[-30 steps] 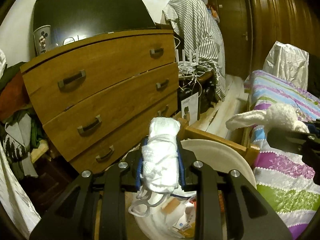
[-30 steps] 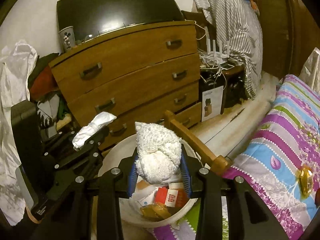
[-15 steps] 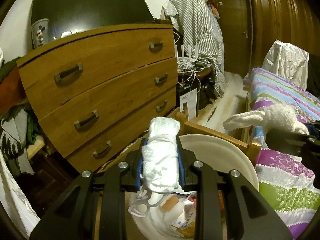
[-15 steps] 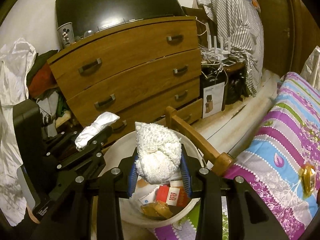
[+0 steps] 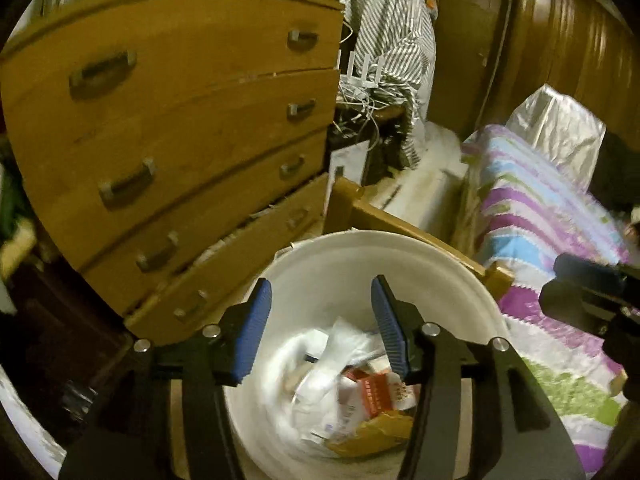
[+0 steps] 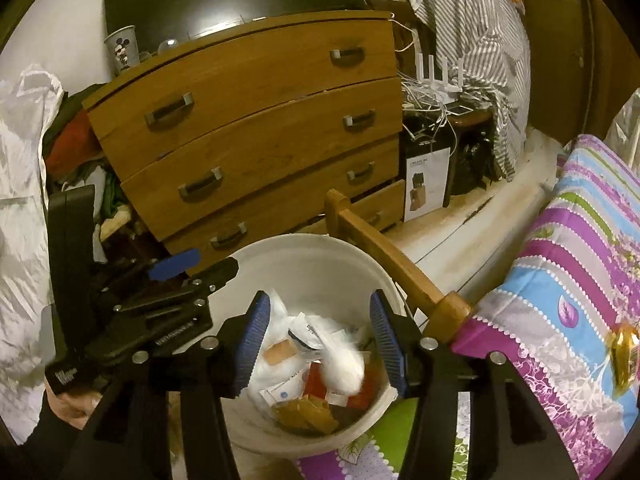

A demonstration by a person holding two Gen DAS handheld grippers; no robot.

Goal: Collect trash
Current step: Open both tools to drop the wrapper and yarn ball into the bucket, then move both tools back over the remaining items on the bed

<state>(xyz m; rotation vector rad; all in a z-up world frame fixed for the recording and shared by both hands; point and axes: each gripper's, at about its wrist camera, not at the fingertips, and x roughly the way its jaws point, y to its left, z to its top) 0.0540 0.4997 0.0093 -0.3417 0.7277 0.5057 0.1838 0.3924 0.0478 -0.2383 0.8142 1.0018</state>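
Both claws, left (image 5: pixel 322 320) and right (image 6: pixel 320 328), opening, nothing between pads. Directly below: white bin (image 6: pixel 320 248) on floor, white wad (image 6: pixel 340 368) dropping onto trash inside.

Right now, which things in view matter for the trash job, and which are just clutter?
Job:
- white bin
- trash in bin
- left gripper, jaws opening, empty
- right gripper, jaws opening, empty

Clutter:
- dresser
- cartoon cup
- striped bedspread
- router

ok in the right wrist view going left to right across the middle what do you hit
white plastic bag → left gripper → wooden dresser → knife block box → striped bedspread
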